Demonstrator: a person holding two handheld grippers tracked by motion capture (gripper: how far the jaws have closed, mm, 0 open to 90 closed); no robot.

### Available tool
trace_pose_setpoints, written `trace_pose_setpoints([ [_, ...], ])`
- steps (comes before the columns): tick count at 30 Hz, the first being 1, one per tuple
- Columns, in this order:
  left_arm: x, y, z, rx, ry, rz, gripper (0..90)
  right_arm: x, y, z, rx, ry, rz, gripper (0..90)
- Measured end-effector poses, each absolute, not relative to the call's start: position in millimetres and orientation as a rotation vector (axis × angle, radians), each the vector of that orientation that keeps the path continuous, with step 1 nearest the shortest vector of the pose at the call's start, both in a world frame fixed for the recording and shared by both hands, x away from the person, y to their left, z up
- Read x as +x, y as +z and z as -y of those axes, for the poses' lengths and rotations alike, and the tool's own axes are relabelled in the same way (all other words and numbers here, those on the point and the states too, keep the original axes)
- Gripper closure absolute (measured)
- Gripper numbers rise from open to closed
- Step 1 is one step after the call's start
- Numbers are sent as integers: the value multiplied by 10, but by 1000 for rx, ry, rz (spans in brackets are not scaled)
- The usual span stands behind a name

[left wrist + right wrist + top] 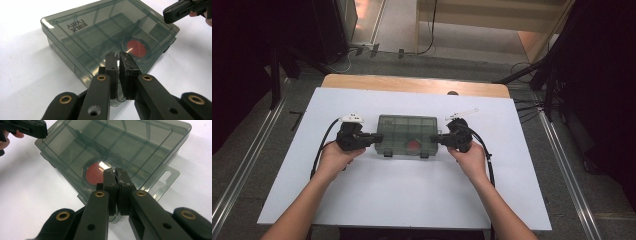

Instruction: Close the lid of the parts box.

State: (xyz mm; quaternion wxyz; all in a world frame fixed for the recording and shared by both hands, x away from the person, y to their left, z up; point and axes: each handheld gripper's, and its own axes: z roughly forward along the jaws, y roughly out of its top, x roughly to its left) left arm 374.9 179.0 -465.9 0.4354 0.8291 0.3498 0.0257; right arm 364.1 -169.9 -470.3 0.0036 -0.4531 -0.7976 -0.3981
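A smoky see-through compartment box [407, 132] lies flat on the white board with its lid down. A red round disc [413, 145] sits in a compartment near its front edge. My left gripper [379, 136] is at the box's left end and my right gripper [435, 138] at its right end, tips against the box. In the left gripper view the jaws [117, 56] stand nearly together over the box [100, 37] edge, the disc [136, 48] beyond. In the right gripper view the jaws [115, 172] are pressed together over the box [120, 145] rim, by the disc [93, 173].
The white board [412, 200] lies on a wooden table, with bare room in front of the box and on both sides. The box's hang tab [167, 178] juts out flat on the board. Dark stands and cables line the floor around the table.
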Motion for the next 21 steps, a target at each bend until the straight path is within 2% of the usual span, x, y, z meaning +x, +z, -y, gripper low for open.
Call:
trace_pose_setpoints([
  [5,3740,-4707,-1789,2049,38,-874,860,3628,-4768,1692,-1397,-1282,2505,900],
  [11,3682,-4723,-1754,2053,72,-859,862,3587,-4802,1703,-1368,-1335,2528,893],
  [14,3662,-4708,-1762,2045,52,-850,780,3565,-4817,1709,-1341,-1371,2497,791],
  [16,3642,-4688,-1764,2057,59,-841,716,3557,-4804,1698,-1320,-1375,2484,696],
  [18,3621,-4658,-1765,2047,51,-840,616,3543,-4795,1688,-1289,-1378,2472,594],
  [20,3591,-4630,-1771,2042,53,-821,563,3520,-4775,1668,-1264,-1380,2480,481],
  [21,3578,-4621,-1769,2041,51,-811,504,3502,-4758,1660,-1265,-1389,2484,439],
])
